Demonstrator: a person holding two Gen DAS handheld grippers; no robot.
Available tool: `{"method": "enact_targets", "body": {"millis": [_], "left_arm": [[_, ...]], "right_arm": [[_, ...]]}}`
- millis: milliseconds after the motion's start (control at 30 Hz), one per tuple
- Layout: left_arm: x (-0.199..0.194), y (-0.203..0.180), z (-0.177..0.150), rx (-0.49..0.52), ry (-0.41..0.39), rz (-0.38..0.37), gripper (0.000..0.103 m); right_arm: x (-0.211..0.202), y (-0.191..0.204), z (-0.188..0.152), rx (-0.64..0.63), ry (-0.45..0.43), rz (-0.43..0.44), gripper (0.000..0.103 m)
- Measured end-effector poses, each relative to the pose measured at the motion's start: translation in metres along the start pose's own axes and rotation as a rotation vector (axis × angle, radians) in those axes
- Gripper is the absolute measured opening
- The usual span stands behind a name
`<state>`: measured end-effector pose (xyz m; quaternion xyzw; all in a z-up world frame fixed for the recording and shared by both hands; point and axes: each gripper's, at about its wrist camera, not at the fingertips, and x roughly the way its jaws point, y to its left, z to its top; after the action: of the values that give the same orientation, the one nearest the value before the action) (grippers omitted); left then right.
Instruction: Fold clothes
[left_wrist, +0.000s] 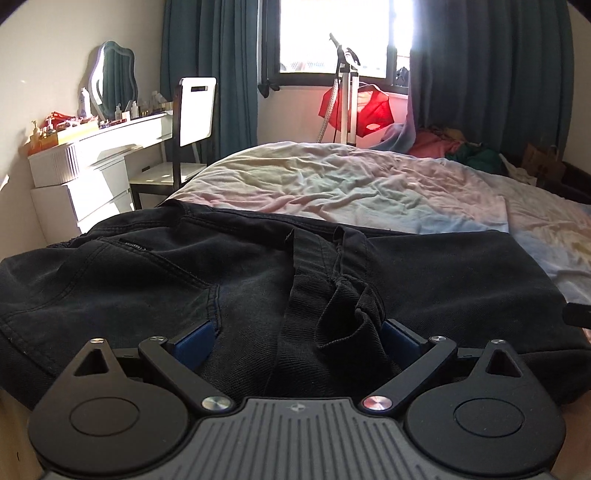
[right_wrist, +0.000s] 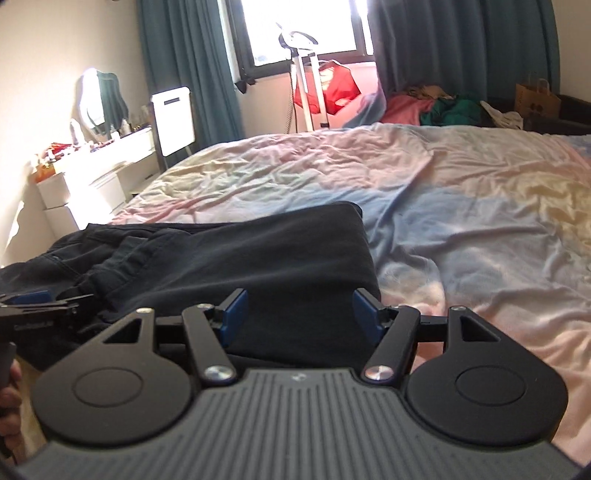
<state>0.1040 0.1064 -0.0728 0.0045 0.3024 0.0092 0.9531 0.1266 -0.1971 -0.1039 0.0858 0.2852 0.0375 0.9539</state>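
Observation:
A pair of black trousers (left_wrist: 240, 273) lies folded across the near edge of the bed, with a pocket seam at the left and the waistband with a cord in the middle. My left gripper (left_wrist: 295, 332) is open, low over the waistband, its blue pads (left_wrist: 194, 341) either side of bunched cloth. In the right wrist view the trousers (right_wrist: 258, 251) end in a smooth folded edge at the right. My right gripper (right_wrist: 299, 314) is open over that folded end. The left gripper (right_wrist: 33, 306) shows at the far left there.
The bed has a crumpled pastel sheet (left_wrist: 351, 184) stretching away. A white dresser (left_wrist: 96, 166) with a mirror and bottles and a chair (left_wrist: 188, 122) stand at the left. A clothes steamer with a red garment (left_wrist: 354, 107) and a heap of clothes (right_wrist: 436, 105) lie beyond the bed.

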Motion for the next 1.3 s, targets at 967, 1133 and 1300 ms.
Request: {"method": "enact_targets", "body": {"millis": [967, 1133, 1300], "left_arm": [[-0.048, 0.236, -0.071, -1.273, 0.174, -0.065, 0.101], [-0.029, 0.262, -0.078, -1.404, 0.052, -0.124, 0.101], [-0.026, 0.268, -0.059, -1.326, -0.08, -0.148, 0.092]], "right_arm": [[0.009, -0.006, -0.013, -0.001, 0.096, -0.05, 0.065], [0.006, -0.008, -0.012, 0.01, 0.085, -0.054, 0.065], [-0.005, 0.0, -0.006, -0.058, -0.038, -0.123, 0.065]]}}
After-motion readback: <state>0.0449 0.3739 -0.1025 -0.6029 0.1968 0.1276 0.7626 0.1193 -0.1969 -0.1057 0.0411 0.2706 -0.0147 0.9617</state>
